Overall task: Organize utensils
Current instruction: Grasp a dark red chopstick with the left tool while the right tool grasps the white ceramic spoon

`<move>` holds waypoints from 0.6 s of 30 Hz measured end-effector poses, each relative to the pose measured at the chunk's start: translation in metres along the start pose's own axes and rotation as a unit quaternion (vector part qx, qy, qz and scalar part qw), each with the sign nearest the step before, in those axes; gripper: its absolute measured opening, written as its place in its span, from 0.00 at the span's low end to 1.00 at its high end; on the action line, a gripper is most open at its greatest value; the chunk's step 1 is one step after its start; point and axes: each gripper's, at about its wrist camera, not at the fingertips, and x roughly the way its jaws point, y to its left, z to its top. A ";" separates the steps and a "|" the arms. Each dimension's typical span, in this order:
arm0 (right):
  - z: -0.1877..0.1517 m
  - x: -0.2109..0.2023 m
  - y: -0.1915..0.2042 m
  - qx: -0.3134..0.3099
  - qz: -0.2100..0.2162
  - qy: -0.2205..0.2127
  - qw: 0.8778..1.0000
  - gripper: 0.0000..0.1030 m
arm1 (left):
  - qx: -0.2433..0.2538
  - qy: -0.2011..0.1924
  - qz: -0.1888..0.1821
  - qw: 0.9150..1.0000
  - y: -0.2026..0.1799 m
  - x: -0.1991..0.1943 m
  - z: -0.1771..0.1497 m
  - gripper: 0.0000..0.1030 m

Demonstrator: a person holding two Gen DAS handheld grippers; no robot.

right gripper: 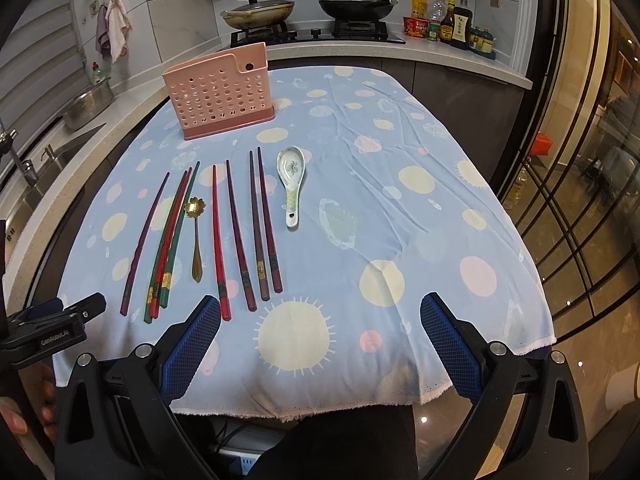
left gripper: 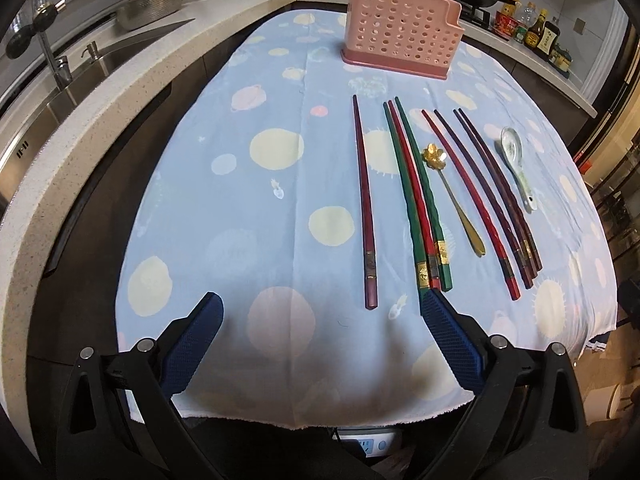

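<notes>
From the left wrist view, the left tool (left gripper: 320,306) hangs with its blue fingers spread wide and nothing between them, above the near edge of the counter (left gripper: 224,240) with its dotted blue cloth. The chopsticks (left gripper: 416,200) lie in a row right of centre, a gold spoon (left gripper: 452,196) among them and a white ceramic spoon (left gripper: 518,166) at the far right. The pink holder (left gripper: 400,28) stands upright beyond them.

From the right wrist view, the right tool (right gripper: 320,308) is also spread wide and empty, near the counter's (right gripper: 400,220) front edge. The chopsticks (right gripper: 236,232) lie left of it, the pink holder (right gripper: 218,96) far left.
</notes>
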 end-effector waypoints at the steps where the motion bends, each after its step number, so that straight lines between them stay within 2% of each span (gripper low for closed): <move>1: 0.002 0.004 0.000 0.000 0.000 0.002 1.000 0.93 | 0.003 0.003 -0.003 1.000 -0.001 0.005 0.001 0.85; 3: 0.005 0.013 0.000 -0.001 0.003 0.004 1.000 0.93 | 0.007 0.011 -0.004 1.000 -0.003 0.015 0.002 0.79; 5: 0.011 0.022 0.000 -0.001 0.005 0.004 1.000 0.93 | 0.006 0.022 -0.012 1.000 -0.003 0.025 0.003 0.68; 6: 0.015 0.027 0.000 -0.001 0.007 0.003 1.000 0.93 | 0.003 0.028 -0.017 0.999 -0.001 0.029 0.005 0.59; 11: 0.037 0.060 -0.001 0.010 0.015 0.009 1.000 0.93 | 0.009 0.028 -0.018 0.999 -0.002 0.035 0.008 0.48; 13: 0.045 0.074 -0.002 0.019 0.031 0.016 0.999 0.85 | 0.014 0.028 -0.021 0.999 -0.002 0.036 0.010 0.32; 14: 0.050 0.081 -0.002 0.022 0.037 0.019 0.999 0.82 | 0.014 0.027 -0.021 0.999 -0.002 0.036 0.010 0.29; 16: 0.057 0.093 0.001 0.023 0.047 0.022 0.998 0.71 | 0.014 0.028 -0.028 0.999 -0.002 0.038 0.014 0.12; 18: 0.063 0.104 0.006 0.020 0.051 0.024 0.998 0.67 | 0.012 0.031 -0.034 0.999 -0.002 0.040 0.015 0.08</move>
